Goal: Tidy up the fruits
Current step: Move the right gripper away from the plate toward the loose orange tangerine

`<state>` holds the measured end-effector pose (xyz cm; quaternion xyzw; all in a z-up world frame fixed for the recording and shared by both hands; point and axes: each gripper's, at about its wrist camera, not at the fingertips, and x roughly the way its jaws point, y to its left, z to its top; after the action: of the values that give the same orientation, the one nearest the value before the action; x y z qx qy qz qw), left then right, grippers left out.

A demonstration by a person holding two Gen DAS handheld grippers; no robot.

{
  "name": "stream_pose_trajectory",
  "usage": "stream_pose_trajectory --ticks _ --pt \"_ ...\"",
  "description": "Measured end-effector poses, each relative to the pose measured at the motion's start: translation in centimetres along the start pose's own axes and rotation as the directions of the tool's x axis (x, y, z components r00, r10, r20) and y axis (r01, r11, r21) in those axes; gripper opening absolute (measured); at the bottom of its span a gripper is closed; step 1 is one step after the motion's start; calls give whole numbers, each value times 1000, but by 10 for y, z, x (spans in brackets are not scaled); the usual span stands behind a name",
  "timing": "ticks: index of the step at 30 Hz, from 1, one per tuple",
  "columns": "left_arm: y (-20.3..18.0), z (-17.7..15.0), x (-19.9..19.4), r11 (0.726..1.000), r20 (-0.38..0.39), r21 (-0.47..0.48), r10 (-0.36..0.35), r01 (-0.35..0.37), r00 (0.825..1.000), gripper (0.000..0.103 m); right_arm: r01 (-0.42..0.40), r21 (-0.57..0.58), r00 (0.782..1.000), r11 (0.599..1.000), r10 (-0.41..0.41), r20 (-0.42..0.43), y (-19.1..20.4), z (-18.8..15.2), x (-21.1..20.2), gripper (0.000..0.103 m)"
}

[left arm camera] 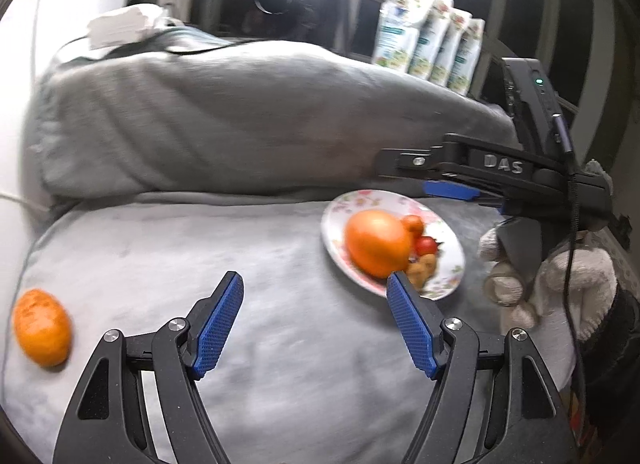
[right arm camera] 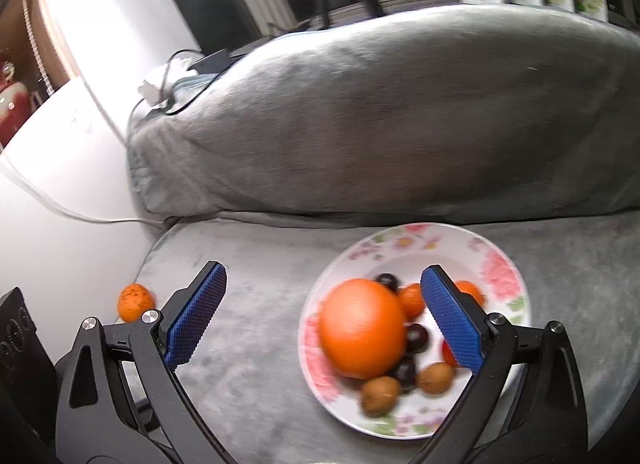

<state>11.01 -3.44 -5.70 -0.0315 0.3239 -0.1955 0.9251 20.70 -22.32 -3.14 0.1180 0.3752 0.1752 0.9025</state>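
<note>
Both claws, left gripper and right gripper, gape empty; most fruit sits on the floral plate ahead-right, while one tangerine remains far left of the left gripper.

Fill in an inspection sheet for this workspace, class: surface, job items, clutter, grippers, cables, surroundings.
Surface: grey blanket over a cushioned seat.
Job's things: floral plate holds a large orange, small dark, brown and orange-red fruits; one loose orange lies off the plate.
Clutter: nothing seen.
Grippers: left gripper open, empty; right gripper open, empty, above the plate.
Cables: white cord beside the seat; black cable on the cushion.
Surroundings: grey cushion, pouches by a window.
</note>
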Motion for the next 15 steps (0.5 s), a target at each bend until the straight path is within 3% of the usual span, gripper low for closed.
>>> stream_pose_trajectory --ticks 7,15 --pt "47 -14 -23 993 26 -77 96 -94 995 74 -79 -90 997 993 76 -35 46 -2 20 100" --pt "104 -30 -45 966 23 -167 203 -196 979 74 -163 -160 985 974 151 -83 96 -3 46 100"
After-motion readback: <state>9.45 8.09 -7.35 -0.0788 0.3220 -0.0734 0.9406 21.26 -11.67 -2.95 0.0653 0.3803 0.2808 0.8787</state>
